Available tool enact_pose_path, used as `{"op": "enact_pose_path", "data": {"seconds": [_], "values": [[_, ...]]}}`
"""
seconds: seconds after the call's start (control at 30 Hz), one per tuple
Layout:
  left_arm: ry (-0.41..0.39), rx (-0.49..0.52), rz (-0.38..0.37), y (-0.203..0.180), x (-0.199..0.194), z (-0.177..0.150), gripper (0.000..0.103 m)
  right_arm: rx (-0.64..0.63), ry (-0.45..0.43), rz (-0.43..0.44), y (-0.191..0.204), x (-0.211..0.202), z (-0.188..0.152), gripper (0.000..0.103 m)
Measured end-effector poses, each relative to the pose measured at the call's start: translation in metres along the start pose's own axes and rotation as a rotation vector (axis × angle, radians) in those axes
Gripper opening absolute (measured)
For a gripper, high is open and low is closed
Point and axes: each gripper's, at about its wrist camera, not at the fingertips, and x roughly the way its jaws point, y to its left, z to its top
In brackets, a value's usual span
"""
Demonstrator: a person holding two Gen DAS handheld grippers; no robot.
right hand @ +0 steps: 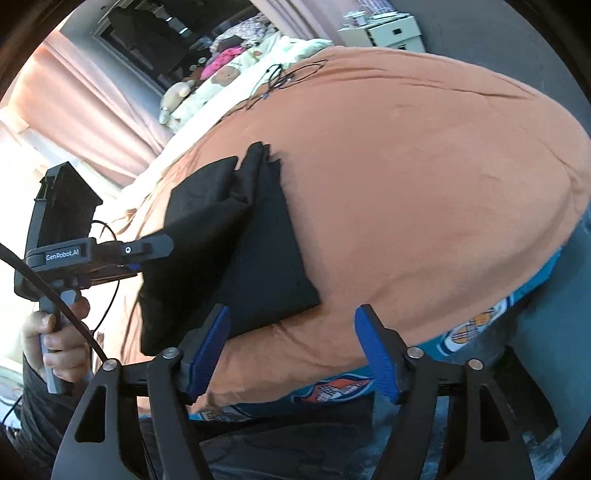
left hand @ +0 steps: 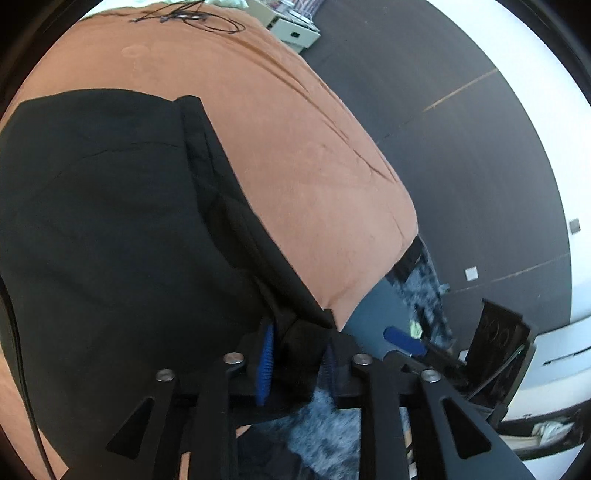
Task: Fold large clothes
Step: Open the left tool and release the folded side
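A black garment (left hand: 110, 221) lies folded on the orange bedspread (left hand: 295, 155). In the right wrist view the black garment (right hand: 251, 251) is a folded stack near the bed's front edge. My left gripper (left hand: 297, 356) is shut on a corner of the black garment at the bed's edge. It shows in the right wrist view as the left gripper (right hand: 147, 254), held by a hand at the garment's left side. My right gripper (right hand: 291, 350) is open and empty, just in front of the garment's near right corner, above the orange bedspread (right hand: 424, 192).
A black cable (right hand: 284, 79) lies on the far part of the bed. Stuffed toys and pale bedding (right hand: 221, 85) sit by the pink curtains (right hand: 92, 110). A white drawer unit (left hand: 295, 31) stands on the dark floor (left hand: 461, 147). A shaggy grey rug (left hand: 424, 295) lies beside the bed.
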Motion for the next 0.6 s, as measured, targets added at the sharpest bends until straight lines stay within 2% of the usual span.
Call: {"op": "enact_pose_path", "data": {"seconds": [0.03,0.13,0.23,0.27,0.3,0.4,0.6], "values": [[-0.005,-0.001,-0.017,0.001,-0.003,-0.001,0.043,-0.002,0.009,0.019,-0.004,0.004,0.003,0.070],[-0.060,-0.019,-0.071,0.006,-0.026,-0.001,0.067,-0.007,0.026,0.069,-0.001,0.012,0.009,0.070],[-0.133,-0.031,-0.033,0.015,-0.055,-0.003,0.070,-0.006,0.033,0.121,0.006,0.021,0.019,0.074],[-0.149,-0.045,-0.023,0.023,-0.065,-0.005,0.070,-0.008,0.032,0.132,0.006,0.016,0.012,0.080],[-0.162,-0.058,-0.011,0.029,-0.073,-0.008,0.070,-0.017,0.032,0.140,0.010,0.019,0.015,0.081],[-0.196,-0.099,0.057,0.051,-0.092,-0.018,0.070,-0.044,0.063,0.160,0.018,0.038,0.019,0.082],[-0.221,-0.208,0.182,0.106,-0.105,-0.045,0.070,-0.032,0.106,0.107,0.026,0.075,0.023,0.082]]}}
